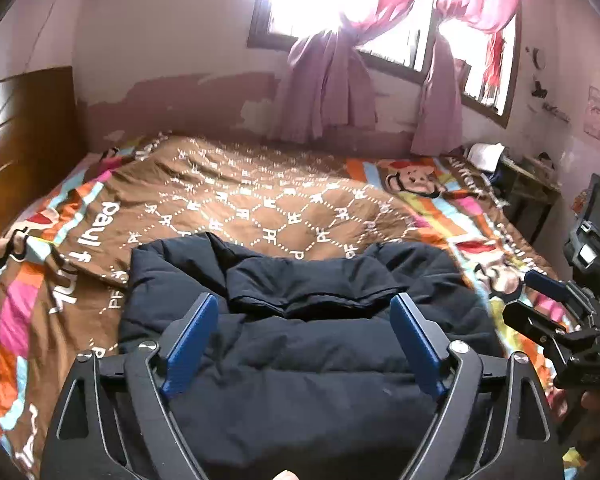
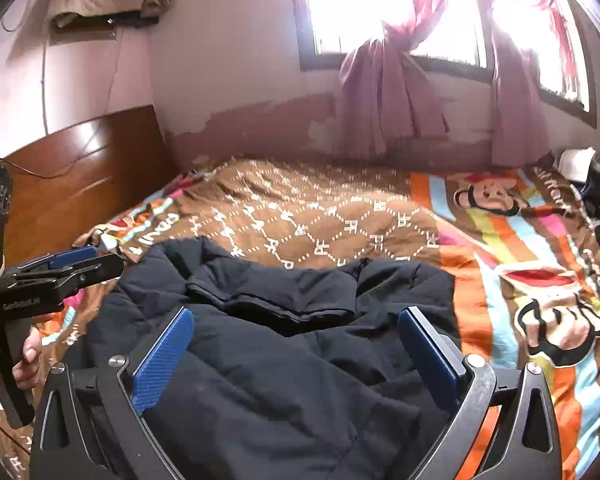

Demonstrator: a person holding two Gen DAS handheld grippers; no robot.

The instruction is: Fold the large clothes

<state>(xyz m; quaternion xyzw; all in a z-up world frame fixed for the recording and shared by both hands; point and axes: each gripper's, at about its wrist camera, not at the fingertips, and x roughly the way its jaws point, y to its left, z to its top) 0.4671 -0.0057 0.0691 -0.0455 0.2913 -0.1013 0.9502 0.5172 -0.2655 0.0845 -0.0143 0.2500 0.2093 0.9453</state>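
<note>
jacket (image 1: pixel 300 344): dark puffer, folded on the bed (image 1: pixel 260 208) (maybe hood at 12 o'clock)
left gripper (image 1: pixel 304 336): wide apart, empty
right gripper (image 2: pixel 296 352): wide apart, empty

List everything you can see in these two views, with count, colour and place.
jacket: one, dark navy, folded on the near side of the bed
bedspread: one, brown with bright cartoon stripes, covering the bed
headboard: one, brown wood, left end of the bed
curtains: two, pink, knotted at the window
window: one, bright, on the far wall
side table: one, dark, cluttered, right of the bed
left gripper: one, black with blue pads, jaws open above the jacket
right gripper: one, same colours, jaws open above the jacket
</note>
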